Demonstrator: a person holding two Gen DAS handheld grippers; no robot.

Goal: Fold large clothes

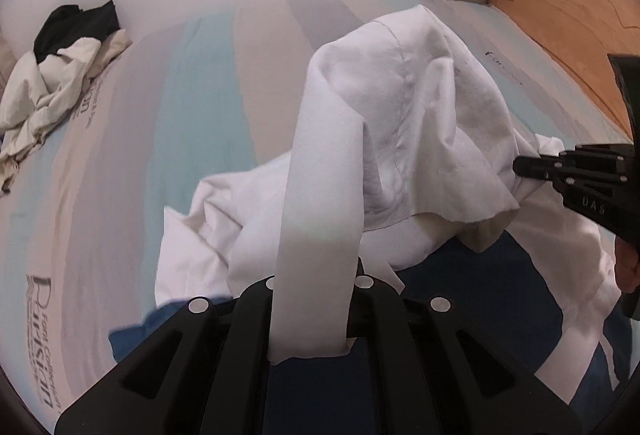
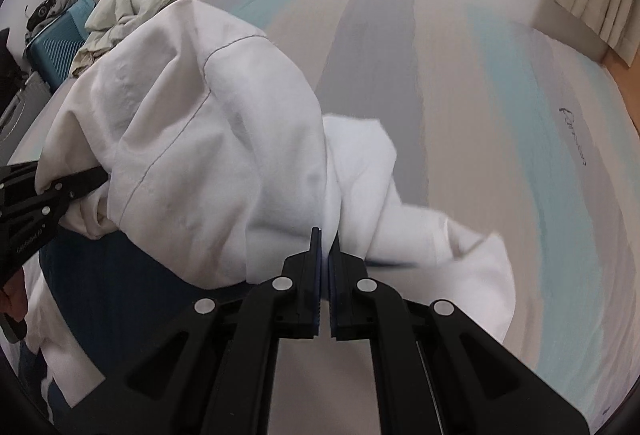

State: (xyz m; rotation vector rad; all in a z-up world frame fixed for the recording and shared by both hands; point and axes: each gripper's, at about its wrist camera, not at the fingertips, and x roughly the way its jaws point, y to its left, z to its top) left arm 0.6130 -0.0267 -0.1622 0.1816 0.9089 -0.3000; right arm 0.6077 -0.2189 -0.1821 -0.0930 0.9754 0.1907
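Mid-lift over the striped bedspread (image 2: pixel 460 83): I hold a large white garment (image 1: pixel 400 107) bunched and raised at the centre of both frames, its lower folds still resting on the bed. My left gripper (image 1: pixel 312 315), at the bottom of its own frame, is clenched on a flat band of the white cloth that rises straight up between the jaws. My right gripper (image 2: pixel 325 255), bottom centre of its frame, has its jaws drawn nearly together with white fabric at the tips, so I judge it to be pinching the cloth there, though the pinch itself is hard to make out. This looks like the opening step, taking up the garment to spread it out before any fold is made; the next move calls for drawing my two grips apart until the cloth hangs or lies flat and its edges can be found. Which part of the garment each hand holds cannot be told, as the bulk hides its shape. A dark blue patch beneath it is cut off at the lower edge. A heap of other clothes (image 1: pixel 56 75) lies at the upper left.
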